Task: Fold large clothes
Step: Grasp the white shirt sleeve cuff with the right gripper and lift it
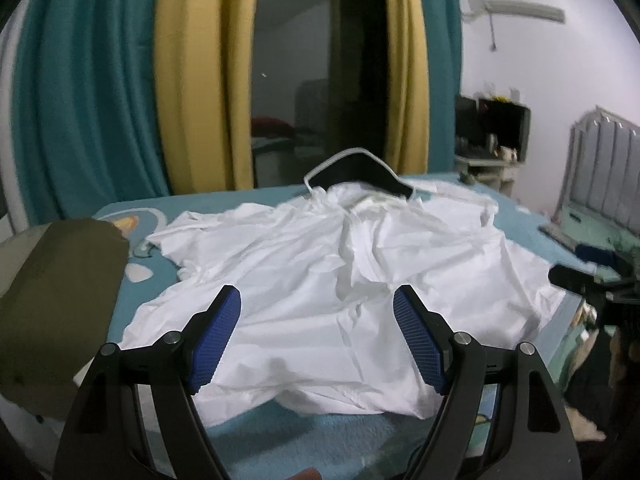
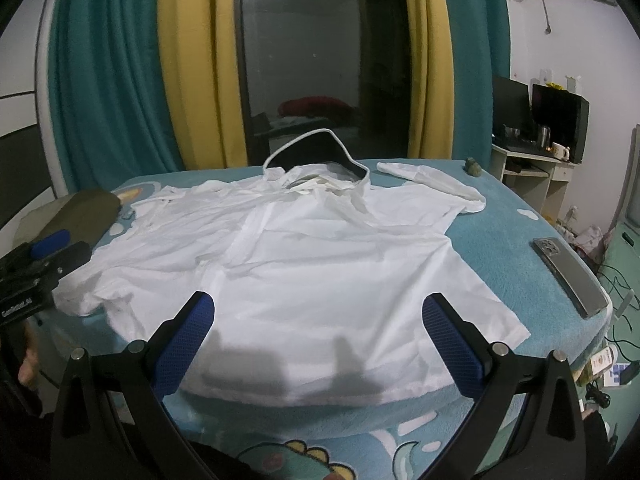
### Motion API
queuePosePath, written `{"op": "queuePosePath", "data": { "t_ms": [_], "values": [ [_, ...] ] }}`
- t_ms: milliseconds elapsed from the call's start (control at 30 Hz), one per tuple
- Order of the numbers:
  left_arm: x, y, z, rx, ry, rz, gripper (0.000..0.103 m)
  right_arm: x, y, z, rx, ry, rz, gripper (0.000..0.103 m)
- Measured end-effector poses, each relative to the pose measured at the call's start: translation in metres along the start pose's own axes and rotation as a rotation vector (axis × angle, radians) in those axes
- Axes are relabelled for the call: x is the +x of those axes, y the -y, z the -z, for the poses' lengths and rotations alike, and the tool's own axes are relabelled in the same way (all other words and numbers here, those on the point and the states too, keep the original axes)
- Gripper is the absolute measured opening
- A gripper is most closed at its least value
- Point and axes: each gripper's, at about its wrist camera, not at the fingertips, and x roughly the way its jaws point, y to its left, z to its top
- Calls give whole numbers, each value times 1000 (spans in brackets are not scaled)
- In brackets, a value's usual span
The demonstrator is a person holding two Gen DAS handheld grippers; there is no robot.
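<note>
A large white hooded garment (image 1: pixel 320 280) (image 2: pixel 304 264) lies spread and wrinkled on a teal bedsheet (image 2: pixel 512 264), its dark-lined hood (image 2: pixel 316 152) at the far edge. One sleeve (image 2: pixel 436 184) stretches to the far right. My left gripper (image 1: pixel 318 312) hovers open above the garment's near hem, blue pads (image 1: pixel 218 344) apart with nothing between them. My right gripper (image 2: pixel 318 320) is also open over the near hem, casting shadows on the cloth. The left gripper (image 2: pixel 48 256) shows at the left edge of the right wrist view.
An olive-green folded cloth (image 1: pixel 52 304) (image 2: pixel 80 212) lies at the bed's left side. A phone (image 2: pixel 568 276) rests near the bed's right edge. Teal and yellow curtains (image 2: pixel 192 68) hang behind, with a dark window (image 2: pixel 304 60). A desk with monitors (image 2: pixel 556 120) stands at right.
</note>
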Motion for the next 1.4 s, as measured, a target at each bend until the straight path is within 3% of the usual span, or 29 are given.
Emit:
{"op": "queuePosePath", "data": {
  "t_ms": [133, 567, 667, 700, 1000, 1267, 1300, 1333, 1367, 1400],
  "values": [
    [26, -3, -10, 12, -59, 45, 81, 12, 20, -7, 11, -19, 16, 103],
    [111, -29, -61, -22, -166, 2, 81, 82, 135, -71, -40, -79, 92, 102],
    [131, -37, -71, -40, -192, -38, 81, 112, 161, -92, -70, -121, 83, 98],
    [138, -41, -75, -52, -202, -48, 81, 129, 169, -101, -92, -143, 84, 92],
    [185, -73, -83, -146, -264, -118, 81, 261, 197, -148, -208, -312, 57, 76],
    [210, -84, -78, -169, -294, -138, 81, 347, 207, -159, -243, -435, 27, 67],
    [213, -85, -77, -171, -300, -139, 81, 352, 210, -162, -220, -431, 3, 61],
    [216, -85, -76, -172, -306, -138, 81, 354, 212, -165, -208, -439, -19, 32],
    [218, -85, -76, -172, -309, -137, 81, 355, 214, -167, -200, -440, -32, 15],
    [219, -85, -76, -171, -311, -135, 81, 354, 215, -170, -208, -436, -10, 4]
  ]
}}
